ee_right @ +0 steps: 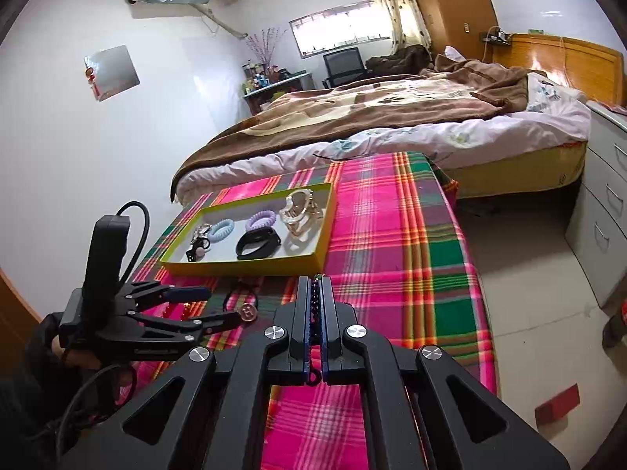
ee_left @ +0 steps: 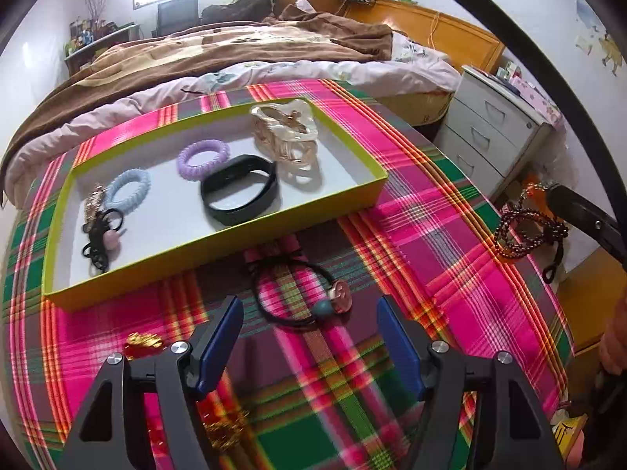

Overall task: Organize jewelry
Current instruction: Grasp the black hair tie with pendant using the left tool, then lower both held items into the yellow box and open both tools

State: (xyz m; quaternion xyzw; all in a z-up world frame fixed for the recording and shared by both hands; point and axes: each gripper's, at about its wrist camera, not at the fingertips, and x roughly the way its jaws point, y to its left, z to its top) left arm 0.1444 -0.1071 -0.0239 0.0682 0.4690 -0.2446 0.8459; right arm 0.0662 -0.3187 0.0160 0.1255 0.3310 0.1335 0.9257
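A yellow-green tray (ee_left: 352,149) (ee_right: 325,235) on the plaid table holds a clear hair claw (ee_left: 286,137), a black band (ee_left: 239,192), purple (ee_left: 202,156) and blue (ee_left: 127,188) coil ties and small dark ties (ee_left: 98,235). My left gripper (ee_left: 307,313) (ee_right: 213,305) is open, low over a black hair tie with a pink charm (ee_left: 298,297). My right gripper (ee_right: 314,286) is shut on a dark beaded bracelet (ee_left: 525,231) (ee_right: 314,297), held in the air right of the tray.
Gold and red trinkets (ee_left: 143,340) lie near my left fingers. A bed (ee_right: 392,117) stands behind the table. White drawers (ee_left: 486,137) stand at the right. Floor lies past the table's right edge.
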